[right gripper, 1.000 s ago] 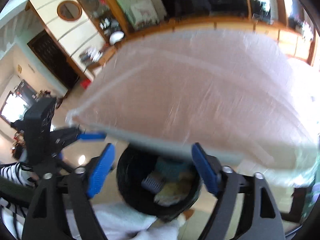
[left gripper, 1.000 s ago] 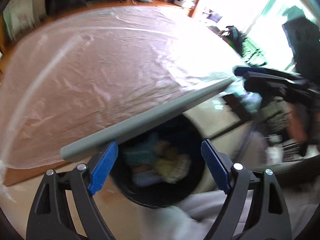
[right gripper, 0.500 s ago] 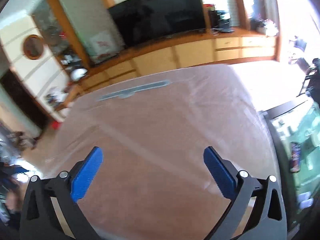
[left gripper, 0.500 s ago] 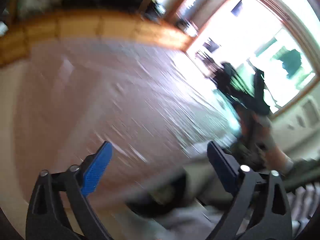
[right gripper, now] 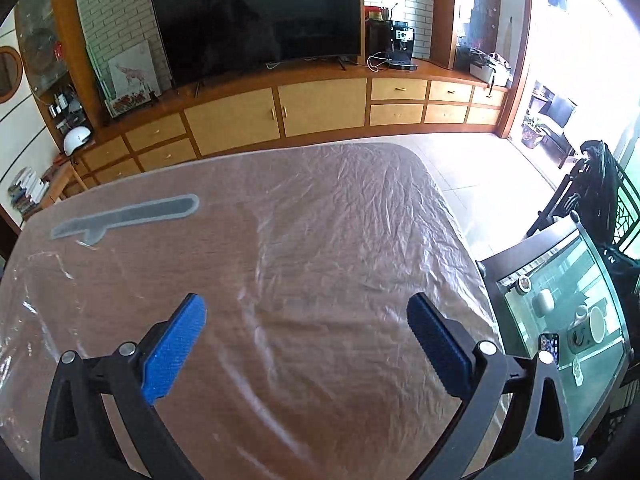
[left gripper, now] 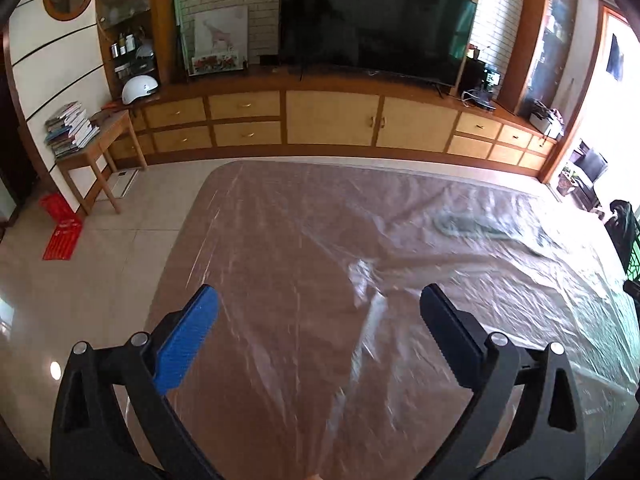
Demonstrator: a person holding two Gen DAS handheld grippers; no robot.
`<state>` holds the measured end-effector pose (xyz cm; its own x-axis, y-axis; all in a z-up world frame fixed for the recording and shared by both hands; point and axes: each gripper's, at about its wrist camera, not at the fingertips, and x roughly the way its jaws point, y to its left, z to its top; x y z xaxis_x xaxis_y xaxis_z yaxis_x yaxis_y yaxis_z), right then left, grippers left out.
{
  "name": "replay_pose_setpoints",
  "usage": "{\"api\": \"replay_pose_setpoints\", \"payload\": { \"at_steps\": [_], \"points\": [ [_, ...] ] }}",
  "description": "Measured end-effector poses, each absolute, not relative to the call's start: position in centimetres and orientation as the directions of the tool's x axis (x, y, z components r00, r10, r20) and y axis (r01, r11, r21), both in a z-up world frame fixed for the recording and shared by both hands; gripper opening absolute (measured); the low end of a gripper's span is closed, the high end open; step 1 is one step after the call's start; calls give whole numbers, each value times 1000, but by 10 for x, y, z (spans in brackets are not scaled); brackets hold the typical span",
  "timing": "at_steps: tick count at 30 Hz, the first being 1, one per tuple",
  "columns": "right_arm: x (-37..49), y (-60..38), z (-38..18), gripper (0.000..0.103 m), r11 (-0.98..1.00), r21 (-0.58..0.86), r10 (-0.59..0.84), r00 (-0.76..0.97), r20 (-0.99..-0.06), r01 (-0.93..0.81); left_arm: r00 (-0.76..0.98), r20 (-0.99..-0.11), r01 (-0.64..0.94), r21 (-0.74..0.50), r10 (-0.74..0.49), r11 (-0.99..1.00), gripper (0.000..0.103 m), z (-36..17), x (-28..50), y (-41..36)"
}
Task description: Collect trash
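Note:
A brown table point(left gripper: 280, 280) under a wrinkled clear plastic sheet point(right gripper: 360, 220) fills both views. My left gripper point(left gripper: 318, 294) hovers over it, open, with nothing between its blue pads. My right gripper point(right gripper: 306, 302) is also open and empty above the sheet. A flat grey strip point(right gripper: 128, 214) lies under or on the plastic at the far left of the right wrist view. In the left wrist view the grey strip point(left gripper: 472, 226) shows as a blurred smear to the far right. No trash bin is in view.
A long wooden cabinet point(left gripper: 332, 120) with a large dark TV point(left gripper: 372, 20) runs along the far wall. A small side table with stacked books point(left gripper: 70, 130) stands left. A glass-topped table point(right gripper: 568, 320) with cups and a phone sits right of the covered table.
Both grippers swung up from the black bin below the table's edge and now look across the tabletop. Their jaws stand a little wider. The bin has left both views.

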<state>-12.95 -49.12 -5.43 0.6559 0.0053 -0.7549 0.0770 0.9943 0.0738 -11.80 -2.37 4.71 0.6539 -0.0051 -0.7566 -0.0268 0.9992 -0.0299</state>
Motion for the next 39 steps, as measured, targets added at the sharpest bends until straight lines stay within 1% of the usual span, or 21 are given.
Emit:
{"api": "replay_pose_setpoints", "payload": {
  "at_steps": [2, 6, 11, 14, 39],
  "points": [
    [-129, -492, -57, 99, 996, 45, -15, 650, -760, 75, 644, -765, -44, -12, 20, 999, 101, 38, -106, -20],
    [-126, -499, -64, 99, 996, 25, -35, 642, -766, 84, 627, -779, -54, -7, 29, 998, 101, 35, -96, -15],
    [-124, -498, -74, 99, 996, 31, -32, 624, -780, 89, 594, -804, -37, -27, 1, 999, 101, 30, -82, -9],
    [-121, -496, -75, 99, 996, 24, -34, 622, -782, 85, 582, -813, -29, 15, 29, 999, 101, 28, -80, -12],
    [-120, -494, -74, 99, 996, 20, -38, 620, -784, 86, 580, -814, -21, 18, 27, 1000, 102, 27, -79, -13]
  ]
}}
